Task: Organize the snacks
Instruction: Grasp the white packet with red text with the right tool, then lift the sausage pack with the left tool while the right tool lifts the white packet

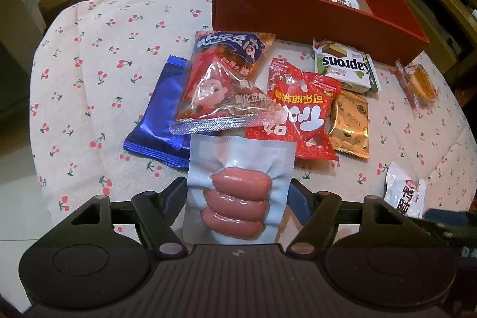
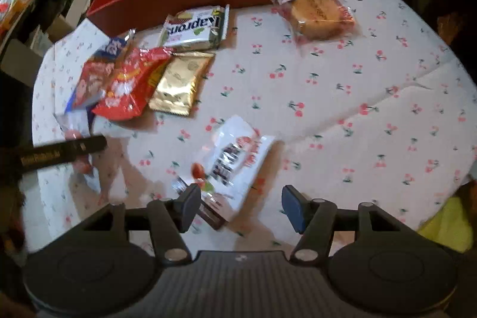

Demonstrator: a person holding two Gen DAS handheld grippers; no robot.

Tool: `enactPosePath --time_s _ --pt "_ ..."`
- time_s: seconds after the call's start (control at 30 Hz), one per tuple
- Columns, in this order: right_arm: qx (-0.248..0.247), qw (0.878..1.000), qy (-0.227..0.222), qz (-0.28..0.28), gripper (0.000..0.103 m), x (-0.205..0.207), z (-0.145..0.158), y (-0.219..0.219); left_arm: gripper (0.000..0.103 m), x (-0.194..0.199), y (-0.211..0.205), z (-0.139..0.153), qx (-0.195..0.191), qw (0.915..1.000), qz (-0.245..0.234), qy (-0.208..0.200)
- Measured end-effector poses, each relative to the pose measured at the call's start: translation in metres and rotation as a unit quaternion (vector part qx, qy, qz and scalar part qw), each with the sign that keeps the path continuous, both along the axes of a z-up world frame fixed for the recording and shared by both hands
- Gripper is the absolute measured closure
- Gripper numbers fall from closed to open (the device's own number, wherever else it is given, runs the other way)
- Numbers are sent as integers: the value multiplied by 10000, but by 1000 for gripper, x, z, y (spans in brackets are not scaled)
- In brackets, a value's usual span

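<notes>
A: What does the left gripper (image 1: pixel 238 192) hold?
B: A clear vacuum pack of three pink sausages (image 1: pixel 240 195), clamped upright between its jaws, above the cherry-print tablecloth (image 1: pixel 98 55) and just before the heap of snack packets (image 1: pixel 262 91).
A: And the right gripper (image 2: pixel 240 204)?
B: Its jaws stand apart and hold nothing; a white packet (image 2: pixel 235 160) lies flat on the cloth beneath them, blurred. The red box (image 1: pixel 298 14) stands behind.

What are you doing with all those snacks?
A person is tidying snacks into the red box, using a gripper in each hand. The left gripper holds a clear sausage pack. The right gripper is open over a white packet lying on the cherry tablecloth. Two snacks are already in the box; several others lie in front of it.
</notes>
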State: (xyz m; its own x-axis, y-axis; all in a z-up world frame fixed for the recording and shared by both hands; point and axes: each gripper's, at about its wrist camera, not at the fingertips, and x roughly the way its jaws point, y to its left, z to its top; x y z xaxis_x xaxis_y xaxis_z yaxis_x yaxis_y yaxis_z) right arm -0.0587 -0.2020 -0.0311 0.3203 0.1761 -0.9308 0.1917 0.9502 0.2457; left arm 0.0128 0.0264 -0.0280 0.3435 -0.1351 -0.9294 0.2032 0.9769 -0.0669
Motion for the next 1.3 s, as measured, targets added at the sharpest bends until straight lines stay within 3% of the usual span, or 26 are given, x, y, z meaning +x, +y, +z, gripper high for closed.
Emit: enactPosePath --time_s 0.33,0.53,0.63,0.7,0.8,1.3 --pt "-874 9946 58 558 43 53 -10 44 26 1 2 -1 -34 10000 18 65" --pt "-895 9923 8 851 43 35 -14 45 26 -1 1 -3 9 10000 -9 89" --pt "-1147 9880 -149 1026 40 24 -16 46 26 -1 -4 -7 125 9998 -52 108" --pt "-1153 9864 -265 1138 40 20 -15 46 26 -2 -7 -10 216 9997 -83 117" --pt "-1117 9834 -479 1349 51 17 -11 45 26 -5 -14 -11 424 9989 -183 13" --pt "-789 9818 -1170 1268 54 12 10 33 26 -22 -43 2 857 9932 -577 -541"
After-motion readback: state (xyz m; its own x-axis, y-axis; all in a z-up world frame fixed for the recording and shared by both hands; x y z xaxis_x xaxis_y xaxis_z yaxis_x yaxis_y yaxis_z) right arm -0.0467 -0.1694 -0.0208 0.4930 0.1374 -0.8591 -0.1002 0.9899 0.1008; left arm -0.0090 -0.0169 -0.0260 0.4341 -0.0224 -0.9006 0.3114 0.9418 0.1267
